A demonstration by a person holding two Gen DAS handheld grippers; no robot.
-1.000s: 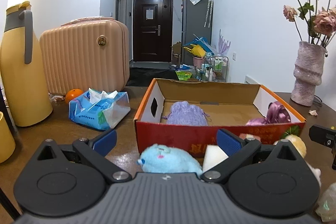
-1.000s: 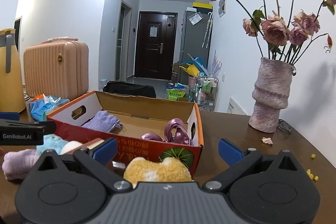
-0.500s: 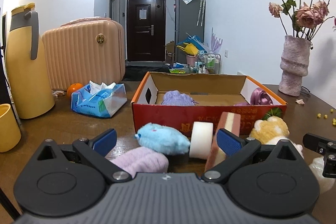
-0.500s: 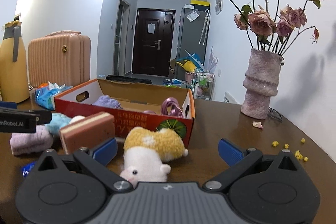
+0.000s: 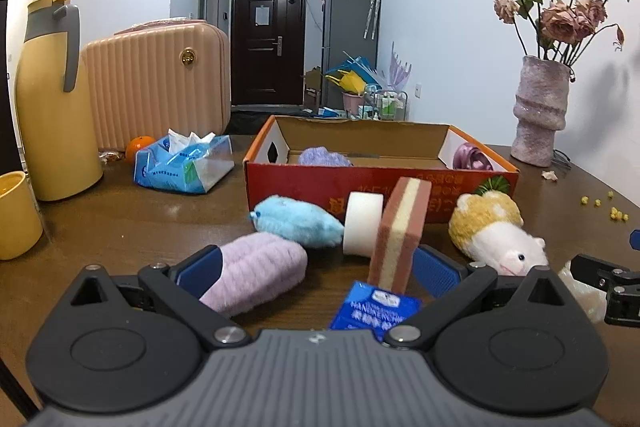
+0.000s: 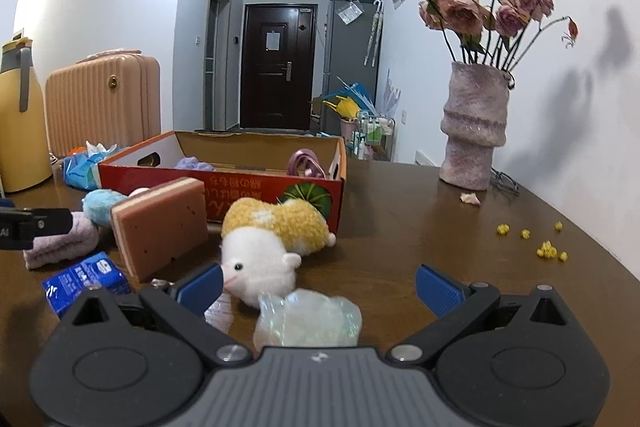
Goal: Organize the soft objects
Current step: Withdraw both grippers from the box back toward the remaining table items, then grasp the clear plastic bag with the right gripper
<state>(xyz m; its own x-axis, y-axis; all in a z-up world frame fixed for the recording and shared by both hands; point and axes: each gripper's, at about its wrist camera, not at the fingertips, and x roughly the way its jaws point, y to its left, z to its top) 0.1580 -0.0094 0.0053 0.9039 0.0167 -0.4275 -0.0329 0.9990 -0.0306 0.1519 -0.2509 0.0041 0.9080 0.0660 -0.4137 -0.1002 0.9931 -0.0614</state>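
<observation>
A: Box (image 5: pixel 380 183) sits far centre on the brown table (image 5: pixel 120 223). What's closest?

B: My left gripper (image 5: pixel 316 269) is wide open and empty; the lilac plush roll (image 5: pixel 256 267) lies just ahead by its left finger, long axis running left-near to right-far. My right gripper (image 6: pixel 318 283), also gaping and empty, faces the hamster plush (image 6: pixel 272 243). Hallway behind.

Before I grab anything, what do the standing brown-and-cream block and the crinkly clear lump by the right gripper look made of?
Block: likely foam sponge, matte, tiny pores, cream layer between brown ones. Clear lump: seemingly thin plastic film over something white, glossy, iridescent wrinkles; contents unclear.
</observation>
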